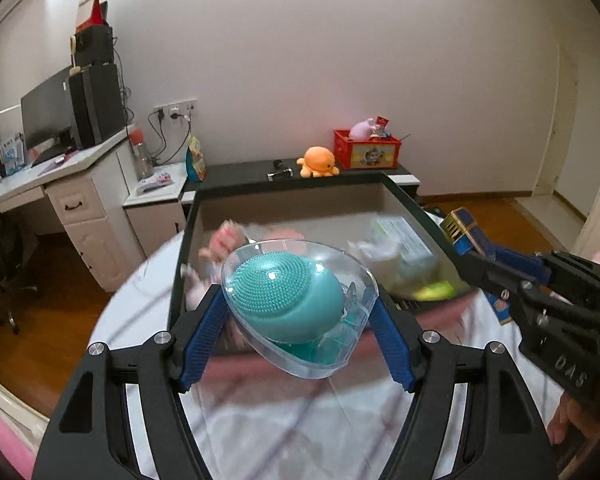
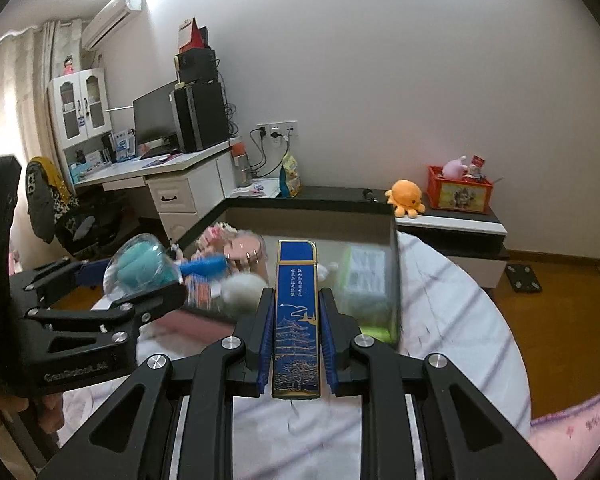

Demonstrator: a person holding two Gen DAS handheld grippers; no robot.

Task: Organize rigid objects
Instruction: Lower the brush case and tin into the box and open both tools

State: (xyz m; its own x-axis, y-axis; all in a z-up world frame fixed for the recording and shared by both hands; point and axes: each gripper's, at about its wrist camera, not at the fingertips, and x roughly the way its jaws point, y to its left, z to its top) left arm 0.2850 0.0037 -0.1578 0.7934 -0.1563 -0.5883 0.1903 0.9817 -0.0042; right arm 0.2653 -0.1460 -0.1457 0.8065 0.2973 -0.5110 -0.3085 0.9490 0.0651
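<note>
Grippers mid-carry above the black bin (image 1: 412, 204); left gripper (image 1: 300, 312) pinches the clear-cased teal brush (image 1: 288, 300); right gripper (image 2: 296, 340) clamps the blue tin (image 2: 297, 320); next, judged, lowering and releasing inside.

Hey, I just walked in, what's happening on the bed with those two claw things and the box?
A person is sorting items with a handheld claw in each hand. The left claw is shut on a clear plastic case holding a teal silicone brush. The right claw is shut on a long blue and gold box. Both are held over the near edge of an open black-rimmed storage box on the bed, which already holds toys and packets.
</note>
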